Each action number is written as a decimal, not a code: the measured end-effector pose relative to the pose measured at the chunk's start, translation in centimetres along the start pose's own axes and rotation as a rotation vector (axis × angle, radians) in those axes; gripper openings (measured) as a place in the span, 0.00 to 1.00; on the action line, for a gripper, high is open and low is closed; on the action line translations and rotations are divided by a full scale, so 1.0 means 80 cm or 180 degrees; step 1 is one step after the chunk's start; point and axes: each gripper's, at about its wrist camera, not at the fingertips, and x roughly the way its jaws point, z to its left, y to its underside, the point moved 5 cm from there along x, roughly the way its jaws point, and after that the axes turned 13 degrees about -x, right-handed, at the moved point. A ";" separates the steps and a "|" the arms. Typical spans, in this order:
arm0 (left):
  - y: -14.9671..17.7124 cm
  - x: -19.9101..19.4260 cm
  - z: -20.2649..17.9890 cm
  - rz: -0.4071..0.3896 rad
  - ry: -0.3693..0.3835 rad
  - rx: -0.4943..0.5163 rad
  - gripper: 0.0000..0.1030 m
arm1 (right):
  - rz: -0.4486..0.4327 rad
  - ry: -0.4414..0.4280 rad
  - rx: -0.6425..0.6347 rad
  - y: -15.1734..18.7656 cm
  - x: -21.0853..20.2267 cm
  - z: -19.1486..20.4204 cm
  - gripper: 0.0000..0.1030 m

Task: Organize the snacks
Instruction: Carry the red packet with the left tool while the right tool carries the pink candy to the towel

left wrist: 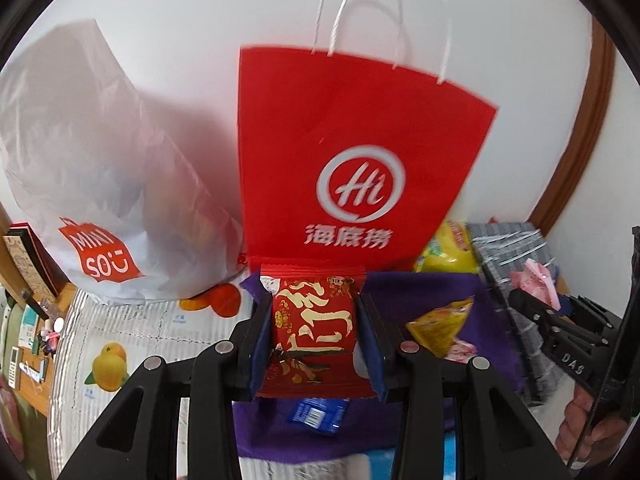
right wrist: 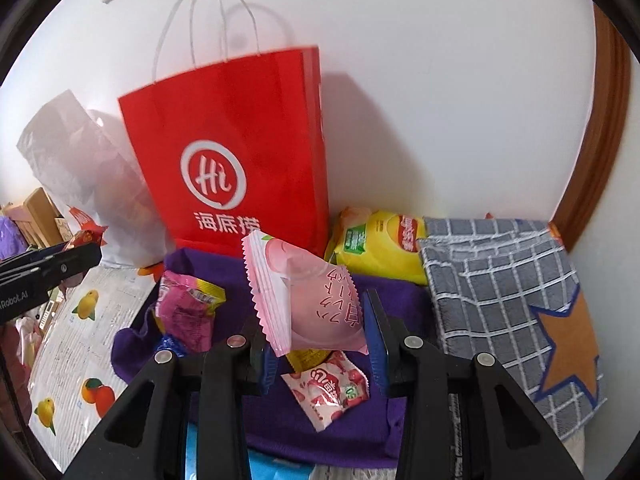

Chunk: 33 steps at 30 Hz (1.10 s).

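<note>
We hold a red snack packet (left wrist: 314, 328) clamped in the left gripper (left wrist: 316, 334) and a pink snack packet (right wrist: 308, 300) clamped in the right gripper (right wrist: 320, 344). Both look light, crinkly and slippery; grip mid-body. Beyond stands the red paper bag (left wrist: 352, 144).

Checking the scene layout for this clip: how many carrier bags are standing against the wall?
2. The red paper bag with white handles stands upright behind the purple cloth. The white plastic bag sits beside it, on the left in both views. Others may be hidden.
</note>
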 end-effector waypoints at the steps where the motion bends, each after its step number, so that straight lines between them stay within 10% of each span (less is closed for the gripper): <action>1: 0.004 0.008 0.005 0.0015 -0.0038 0.0017 0.37 | 0.0041 -0.0034 0.0019 0.005 0.011 -0.002 0.36; 33: 0.020 0.058 0.032 0.0405 -0.0002 -0.0090 0.37 | 0.0655 -0.0173 -0.0230 0.049 0.076 -0.017 0.36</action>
